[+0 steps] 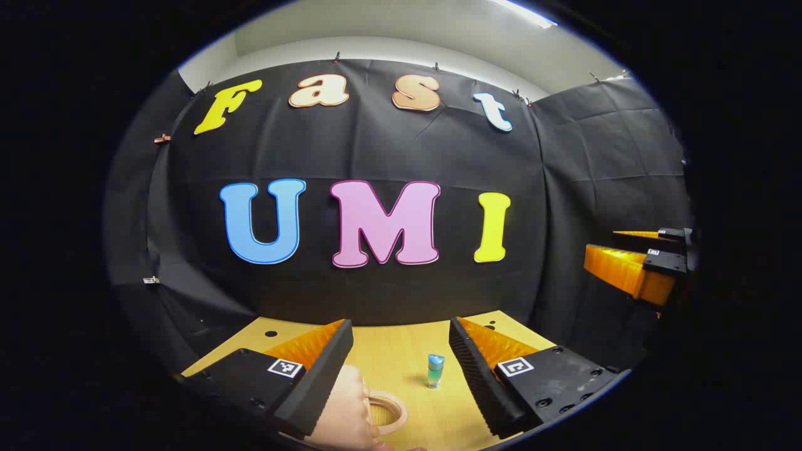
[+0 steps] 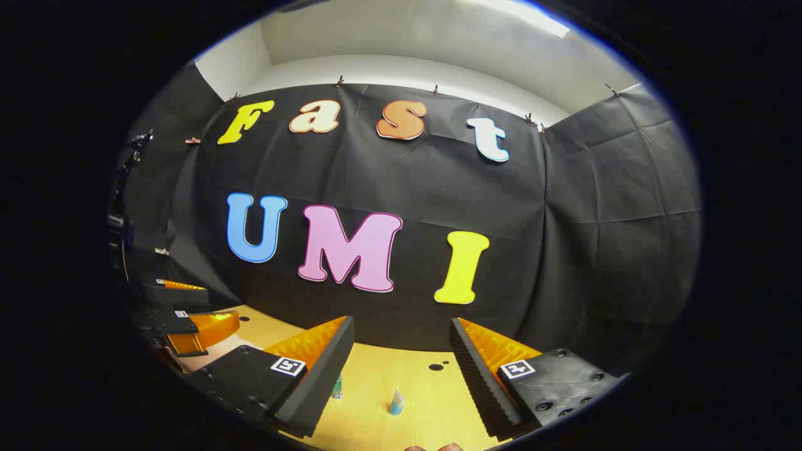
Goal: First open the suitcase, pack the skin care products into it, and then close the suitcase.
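Both grippers hang wide apart above the wooden bench (image 1: 401,357). Left gripper (image 1: 401,369) faces a small blue-green bottle (image 1: 435,369) standing mid-bench; right gripper (image 2: 401,376) faces a small blue tube (image 2: 396,403) near the front edge.

Pink suitcase (image 1: 351,407) cut off by the lower edge.

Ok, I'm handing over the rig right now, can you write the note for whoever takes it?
Left gripper: open, empty, held above the table.
Right gripper: open, empty, also above the table.
Things: a small blue-green bottle stands upright on the table ahead of the left gripper; the right gripper view shows a small tube standing there too. A pink suitcase with its handle sits under the left gripper.
Done: nothing packed that I can see; whether the suitcase is open is unclear.
Left: open it, pack the products, close it.
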Tool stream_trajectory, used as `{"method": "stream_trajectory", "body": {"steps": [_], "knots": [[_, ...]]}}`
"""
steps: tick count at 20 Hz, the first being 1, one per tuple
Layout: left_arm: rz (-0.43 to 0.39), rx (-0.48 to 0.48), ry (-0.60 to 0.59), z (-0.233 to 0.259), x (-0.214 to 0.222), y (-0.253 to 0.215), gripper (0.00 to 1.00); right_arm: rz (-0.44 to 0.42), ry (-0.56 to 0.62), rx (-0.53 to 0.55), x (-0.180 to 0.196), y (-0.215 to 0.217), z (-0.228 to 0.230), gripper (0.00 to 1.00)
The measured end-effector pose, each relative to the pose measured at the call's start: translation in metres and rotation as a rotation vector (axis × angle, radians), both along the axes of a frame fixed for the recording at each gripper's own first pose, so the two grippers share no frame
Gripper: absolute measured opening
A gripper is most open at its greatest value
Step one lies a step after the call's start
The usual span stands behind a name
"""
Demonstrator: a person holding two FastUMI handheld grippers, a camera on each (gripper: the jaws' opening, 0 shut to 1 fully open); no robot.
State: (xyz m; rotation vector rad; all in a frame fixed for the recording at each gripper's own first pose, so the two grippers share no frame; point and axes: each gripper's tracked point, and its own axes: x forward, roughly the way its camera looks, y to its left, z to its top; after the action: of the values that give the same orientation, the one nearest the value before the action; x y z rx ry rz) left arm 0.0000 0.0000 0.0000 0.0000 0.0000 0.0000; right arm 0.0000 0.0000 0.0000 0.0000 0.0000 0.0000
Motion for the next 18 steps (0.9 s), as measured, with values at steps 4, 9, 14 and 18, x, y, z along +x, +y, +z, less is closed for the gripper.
{"method": "stream_trajectory", "body": {"steps": [4,9,14,18], "knots": [[0.010,0.023,0.000,-0.003,0.001,-0.004,0.97,0.005,0.018,-0.001,0.001,-0.006,-0.003,0.96],[-0.004,-0.010,0.040,-0.019,0.001,-0.008,0.97,0.012,0.024,0.015,0.008,-0.001,-0.003,0.96],[0.017,-0.067,0.105,-0.041,-0.001,0.005,0.97,0.022,0.011,-0.004,0.005,0.001,-0.001,0.96],[0.001,-0.114,0.190,-0.066,0.001,0.000,0.97,0.019,0.020,-0.001,0.004,0.001,-0.005,0.96]]}}
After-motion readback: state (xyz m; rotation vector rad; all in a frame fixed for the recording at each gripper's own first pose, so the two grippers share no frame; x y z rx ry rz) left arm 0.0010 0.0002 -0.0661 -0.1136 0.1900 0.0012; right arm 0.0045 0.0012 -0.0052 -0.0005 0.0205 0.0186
